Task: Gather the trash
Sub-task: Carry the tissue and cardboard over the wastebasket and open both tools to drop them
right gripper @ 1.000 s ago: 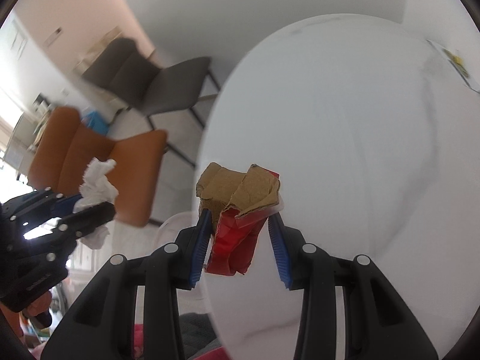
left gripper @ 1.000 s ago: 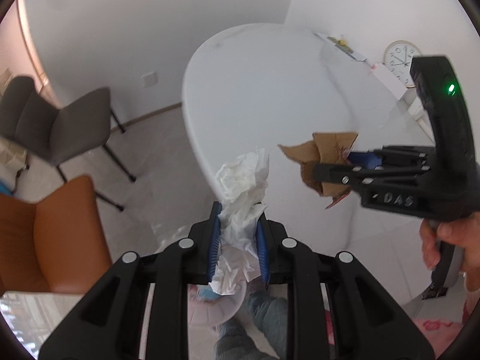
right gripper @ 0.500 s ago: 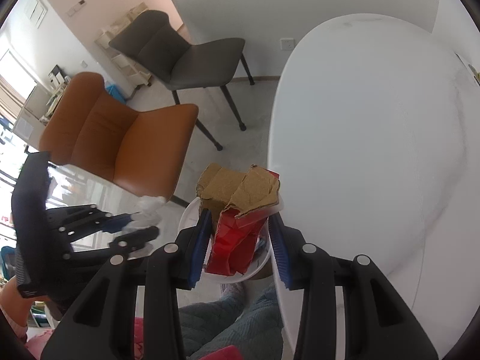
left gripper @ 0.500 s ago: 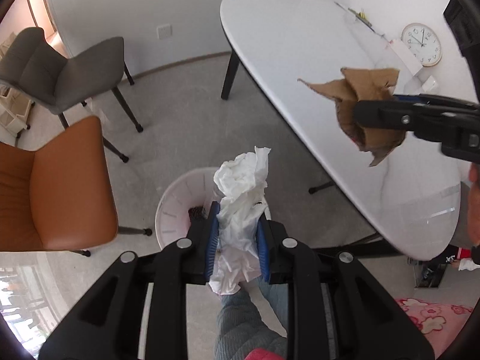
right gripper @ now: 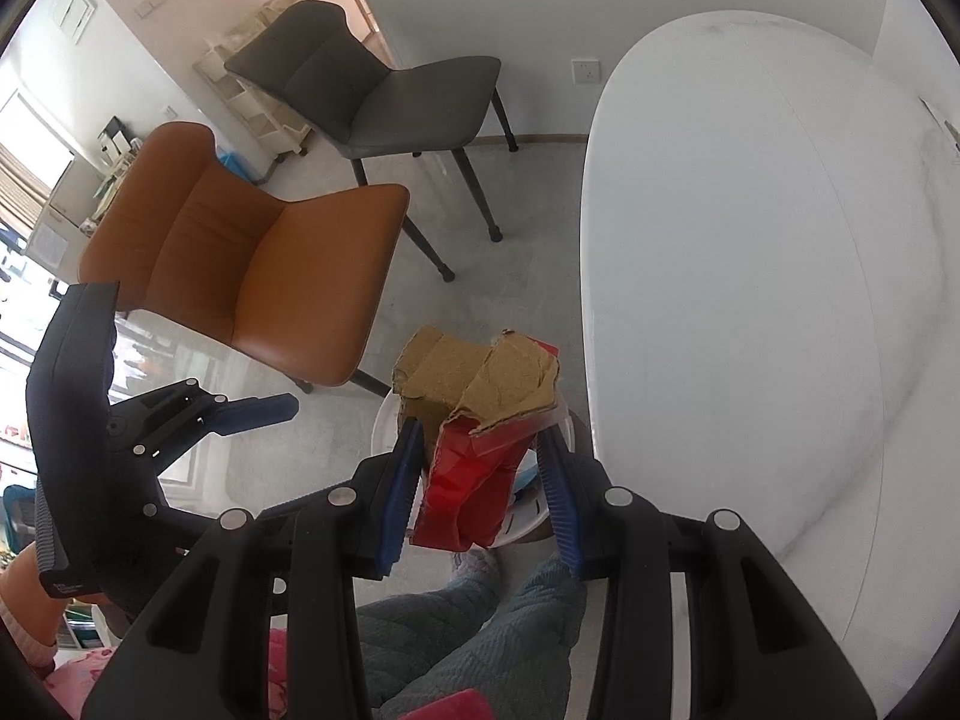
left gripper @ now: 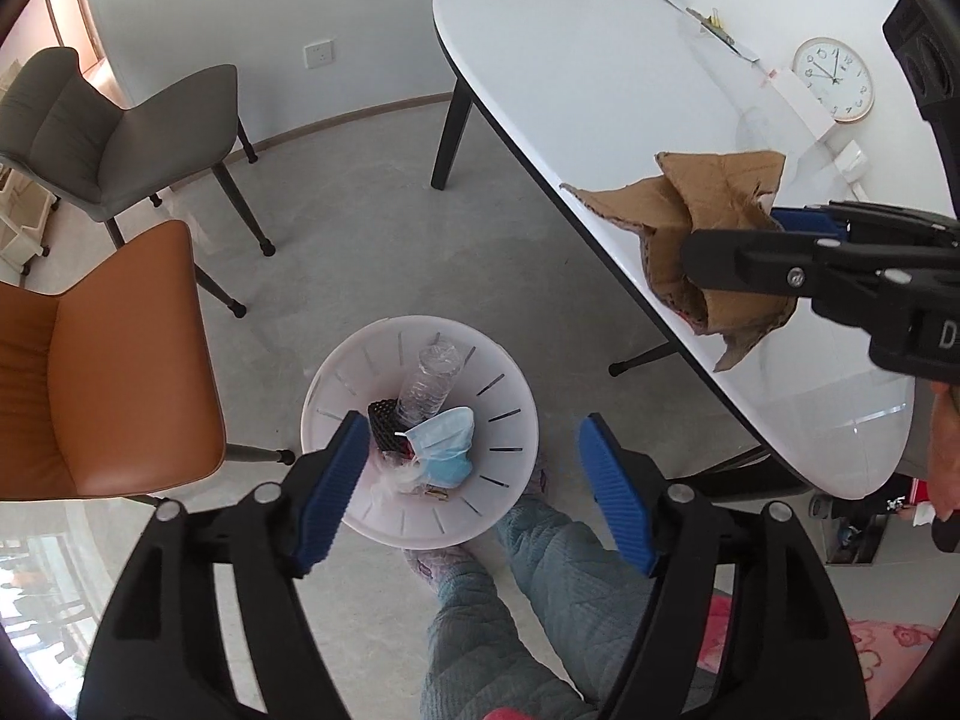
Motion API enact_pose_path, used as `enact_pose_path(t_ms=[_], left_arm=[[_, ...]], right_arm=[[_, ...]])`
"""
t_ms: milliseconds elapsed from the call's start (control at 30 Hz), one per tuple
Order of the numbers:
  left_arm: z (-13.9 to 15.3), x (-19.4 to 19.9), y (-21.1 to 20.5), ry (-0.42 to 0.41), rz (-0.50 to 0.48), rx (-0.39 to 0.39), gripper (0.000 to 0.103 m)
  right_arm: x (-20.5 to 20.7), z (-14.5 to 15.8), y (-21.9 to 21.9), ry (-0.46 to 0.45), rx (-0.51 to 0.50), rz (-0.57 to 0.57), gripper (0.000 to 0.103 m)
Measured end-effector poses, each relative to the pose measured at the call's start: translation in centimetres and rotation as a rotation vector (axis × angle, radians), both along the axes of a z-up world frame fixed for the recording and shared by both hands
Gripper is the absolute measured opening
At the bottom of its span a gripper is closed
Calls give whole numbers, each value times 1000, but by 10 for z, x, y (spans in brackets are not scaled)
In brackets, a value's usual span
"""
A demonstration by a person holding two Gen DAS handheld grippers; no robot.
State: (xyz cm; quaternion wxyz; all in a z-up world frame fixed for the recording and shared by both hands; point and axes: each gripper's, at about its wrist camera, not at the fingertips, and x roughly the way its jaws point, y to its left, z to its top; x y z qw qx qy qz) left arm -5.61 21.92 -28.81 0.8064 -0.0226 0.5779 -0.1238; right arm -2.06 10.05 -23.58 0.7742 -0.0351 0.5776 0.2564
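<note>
Torn cardboard [right gripper: 480, 414] clamped in my right tool [right gripper: 480, 480], my left tool [left gripper: 474, 480] spread wide above the white bin [left gripper: 510, 384], floor beside the surface's edge [left gripper: 600, 120].

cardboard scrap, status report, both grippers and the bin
Left gripper open over white trash bin. Right gripper shut on cardboard scrap, above bin rim. Path down unobstructed.
</note>
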Motion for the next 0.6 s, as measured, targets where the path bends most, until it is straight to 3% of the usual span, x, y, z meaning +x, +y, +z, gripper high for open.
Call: enact_pose_path(t_ms=[233,600], left_arm=[[26,-6,13,-58,32,-11,77],[61,-22,47,-135,106,41,87]], right_arm=[[-1,-2,3,-14,0,15,40],[-9,-13,30,-12,1,105,40]])
